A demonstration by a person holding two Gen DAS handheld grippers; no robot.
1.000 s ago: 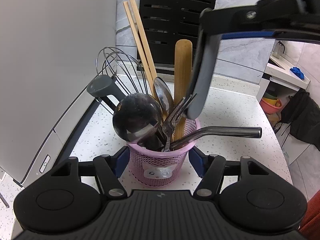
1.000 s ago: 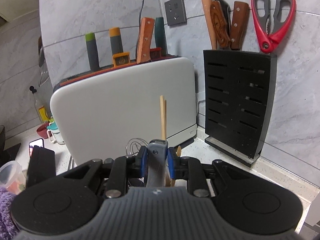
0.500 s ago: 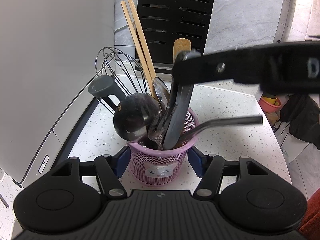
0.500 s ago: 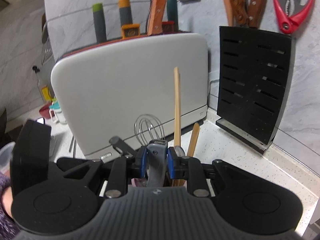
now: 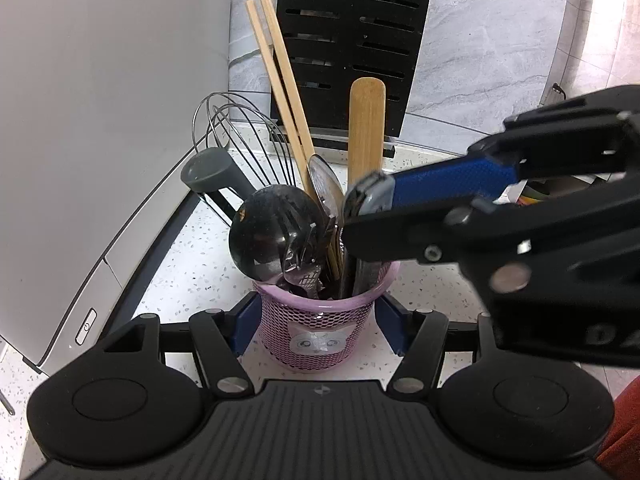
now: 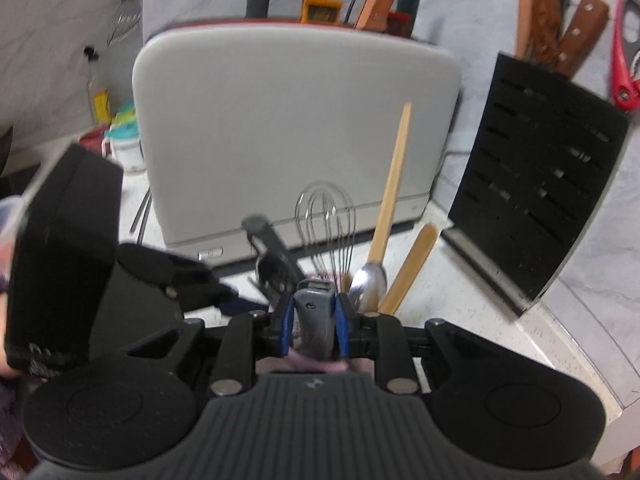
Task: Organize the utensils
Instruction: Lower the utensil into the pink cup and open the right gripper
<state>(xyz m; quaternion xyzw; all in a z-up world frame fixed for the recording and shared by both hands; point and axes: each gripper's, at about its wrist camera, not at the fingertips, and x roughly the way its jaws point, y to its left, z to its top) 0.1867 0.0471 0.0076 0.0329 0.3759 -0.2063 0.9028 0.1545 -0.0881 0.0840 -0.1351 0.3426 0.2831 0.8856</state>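
Note:
A pink mesh utensil holder [image 5: 320, 332] stands on the white speckled counter, gripped between the blue pads of my left gripper [image 5: 318, 326]. It holds a whisk [image 5: 240, 136], a black ladle [image 5: 272, 236], wooden chopsticks [image 5: 276, 64], a wooden spatula [image 5: 366, 124] and metal spoons. My right gripper [image 6: 314, 320] is shut on a grey-handled utensil [image 6: 314, 316] and holds it pushed down into the holder; it reaches in from the right in the left wrist view [image 5: 384, 208]. The utensil's lower end is hidden inside the holder.
A large grey appliance [image 5: 92, 128] stands close on the left. A black slotted knife block [image 5: 352, 40] stands behind the holder, with knives and red scissors [image 6: 624, 60] in it. Small containers [image 6: 124, 140] sit far left. The counter edge lies to the right.
My right gripper has lowered the grey-handled utensil from above the holder down into it. The long steel handle that stuck out to the right is no longer visible. The left gripper stayed on the holder.

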